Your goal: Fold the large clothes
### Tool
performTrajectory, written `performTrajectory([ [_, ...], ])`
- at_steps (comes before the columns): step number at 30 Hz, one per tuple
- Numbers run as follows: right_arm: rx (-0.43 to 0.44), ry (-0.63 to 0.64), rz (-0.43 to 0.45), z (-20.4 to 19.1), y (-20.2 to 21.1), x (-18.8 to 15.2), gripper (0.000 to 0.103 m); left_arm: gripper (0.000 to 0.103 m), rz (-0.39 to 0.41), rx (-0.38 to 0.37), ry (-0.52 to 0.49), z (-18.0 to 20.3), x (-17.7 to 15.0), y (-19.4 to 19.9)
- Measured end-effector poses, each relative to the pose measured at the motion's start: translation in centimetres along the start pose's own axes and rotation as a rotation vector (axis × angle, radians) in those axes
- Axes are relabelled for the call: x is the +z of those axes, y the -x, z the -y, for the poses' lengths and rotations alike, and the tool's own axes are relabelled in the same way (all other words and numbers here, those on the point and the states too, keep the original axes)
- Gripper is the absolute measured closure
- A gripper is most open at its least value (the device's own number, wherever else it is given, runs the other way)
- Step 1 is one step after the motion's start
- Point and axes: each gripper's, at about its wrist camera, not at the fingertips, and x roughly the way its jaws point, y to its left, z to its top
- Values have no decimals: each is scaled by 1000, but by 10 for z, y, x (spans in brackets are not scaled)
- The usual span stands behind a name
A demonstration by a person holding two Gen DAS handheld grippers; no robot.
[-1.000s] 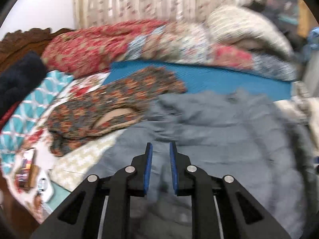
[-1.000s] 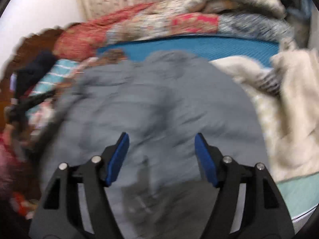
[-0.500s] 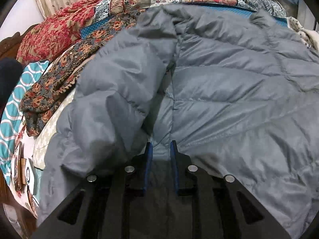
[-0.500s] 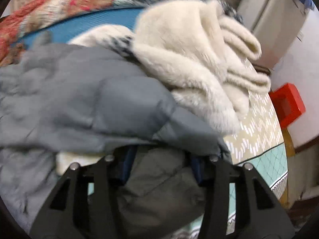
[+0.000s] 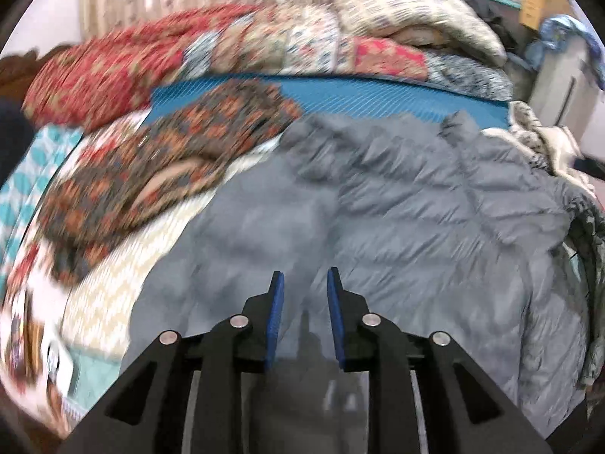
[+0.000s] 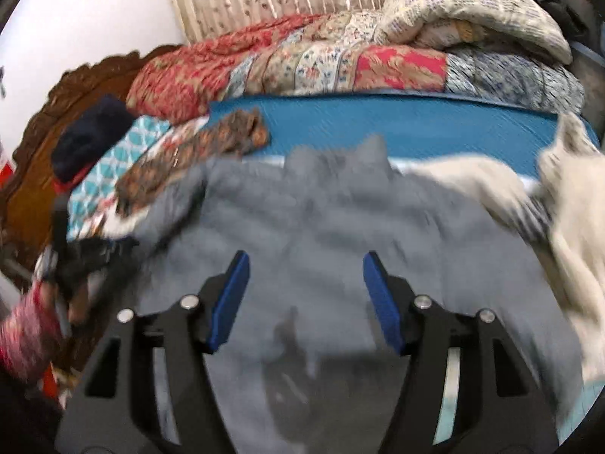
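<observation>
Because the grey puffer jacket (image 5: 416, 204) is lying spread for folding, we are hovering both tools empty: left gripper (image 5: 302, 283) narrowly parted, right gripper (image 6: 305, 265) gaping wide.

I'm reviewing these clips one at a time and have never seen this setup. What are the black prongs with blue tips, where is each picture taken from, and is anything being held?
There is no robot here: a person holds a two-finger gripper in each hand, and each carries a fisheye camera looking forward along its fingers. One picture comes from the left gripper, the other from the right gripper. The blue tips are the finger pads.

Both look down on a bed where a grey puffer jacket lies spread, on a blue mat. Beside it are a patterned brown garment and a cream fleece, with folded quilts behind.

Both pictures are blurred. The left jaws stand narrowly apart, the right wide; neither seems to hold anything.
</observation>
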Motion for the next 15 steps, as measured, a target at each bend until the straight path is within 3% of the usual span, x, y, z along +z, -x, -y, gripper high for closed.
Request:
performTrajectory([
  [2,9,-64,8,10,-33,25,45,79,8,-32,0,7,16,-16],
  [5,6,-101,-10,22,-93,58,46,79,-31,18,18,2,29,-51],
  [7,73,-178,-144,37,-146,56,46,79,-83,85,61,-18,31,-76],
  [9,57,-208,-252,41,-191,41,46,79,-115,150,124,-49,29,-93],
  [11,8,-75,-190,26,-209,40,46,79,-112,177,179,-79,24,-102],
  [15,-39,-54,-142,25,-243,72,46,79,-100,219,228,-96,32,-112],
])
